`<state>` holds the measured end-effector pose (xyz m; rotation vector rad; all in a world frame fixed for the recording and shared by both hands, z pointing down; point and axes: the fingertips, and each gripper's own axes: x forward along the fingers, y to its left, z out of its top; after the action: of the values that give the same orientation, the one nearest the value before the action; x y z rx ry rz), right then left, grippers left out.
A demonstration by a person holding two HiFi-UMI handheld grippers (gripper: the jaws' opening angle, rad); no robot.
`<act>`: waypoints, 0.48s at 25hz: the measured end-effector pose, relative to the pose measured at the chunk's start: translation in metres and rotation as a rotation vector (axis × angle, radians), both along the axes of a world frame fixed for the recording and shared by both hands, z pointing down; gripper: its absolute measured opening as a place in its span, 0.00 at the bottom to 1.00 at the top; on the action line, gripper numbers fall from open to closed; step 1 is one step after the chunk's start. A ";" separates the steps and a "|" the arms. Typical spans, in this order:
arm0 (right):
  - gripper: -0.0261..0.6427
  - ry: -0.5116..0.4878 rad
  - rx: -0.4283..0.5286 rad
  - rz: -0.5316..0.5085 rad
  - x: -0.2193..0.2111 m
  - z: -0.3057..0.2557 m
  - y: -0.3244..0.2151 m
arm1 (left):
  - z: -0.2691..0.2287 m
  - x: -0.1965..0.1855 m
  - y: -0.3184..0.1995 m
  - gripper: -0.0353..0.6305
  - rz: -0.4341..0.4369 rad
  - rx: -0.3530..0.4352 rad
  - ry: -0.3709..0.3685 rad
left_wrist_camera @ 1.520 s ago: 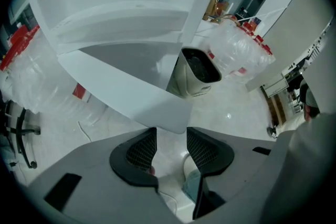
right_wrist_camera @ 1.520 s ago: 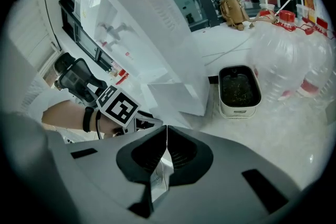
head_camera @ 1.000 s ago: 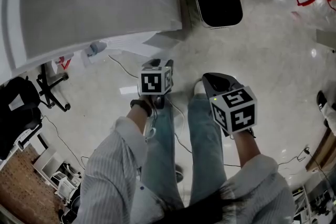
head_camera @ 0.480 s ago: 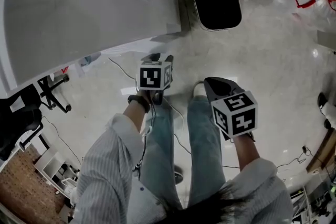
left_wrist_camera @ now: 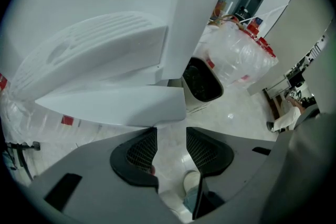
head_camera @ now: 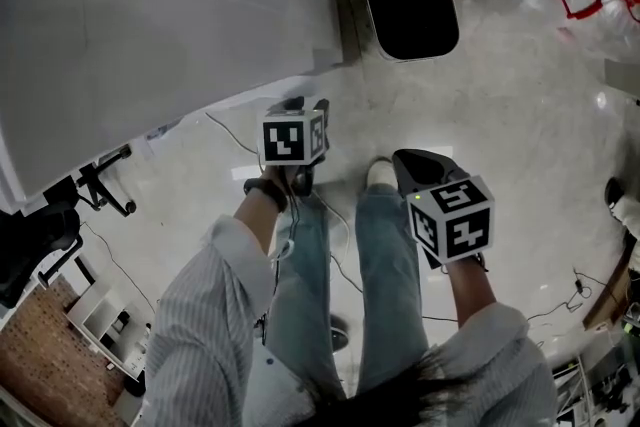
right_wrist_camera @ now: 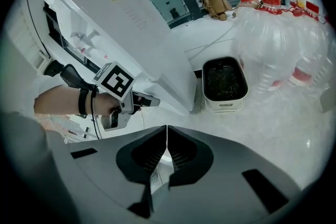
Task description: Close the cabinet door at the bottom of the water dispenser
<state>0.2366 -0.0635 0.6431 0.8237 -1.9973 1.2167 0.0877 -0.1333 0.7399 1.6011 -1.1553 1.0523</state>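
The white water dispenser (head_camera: pixel 150 25) fills the upper left of the head view. Its white cabinet door (left_wrist_camera: pixel 115 105) juts out from the base as a wedge, also seen under the body (head_camera: pixel 250 93). My left gripper (head_camera: pixel 300 107) hangs just in front of that door's edge, pointing steeply down. It is open, with only floor between the fingers (left_wrist_camera: pixel 137 152). My right gripper (head_camera: pixel 412 163) hovers over the person's right leg, shut and empty. From the right gripper view, the left gripper (right_wrist_camera: pixel 144 101) sits close beside the dispenser's lower front corner (right_wrist_camera: pixel 181 99).
A white bin with a black liner (head_camera: pixel 410 3) stands right of the dispenser. Large clear water bottles with red caps (right_wrist_camera: pixel 278 34) lie behind it. An office chair (head_camera: pixel 100 180) and a floor cable (head_camera: pixel 232 127) are at the left. The person's legs and shoes (head_camera: pixel 380 173) are below the grippers.
The left gripper has edged toward the dispenser's base, and the dispenser now fills more of the head view. The right gripper has barely shifted. Neither gripper's jaws have changed.
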 end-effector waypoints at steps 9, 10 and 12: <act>0.06 -0.001 0.001 0.000 0.003 -0.001 -0.008 | -0.001 0.001 -0.003 0.33 -0.003 0.011 -0.007; 0.06 0.000 0.001 0.002 0.003 -0.001 -0.009 | -0.002 0.002 -0.004 0.33 0.000 0.017 -0.008; 0.06 0.000 -0.001 0.005 0.004 0.000 -0.009 | -0.002 0.002 -0.009 0.33 0.006 0.032 -0.014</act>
<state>0.2407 -0.0726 0.6426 0.8286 -1.9953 1.2204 0.0899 -0.1426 0.7376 1.6255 -1.1824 1.0559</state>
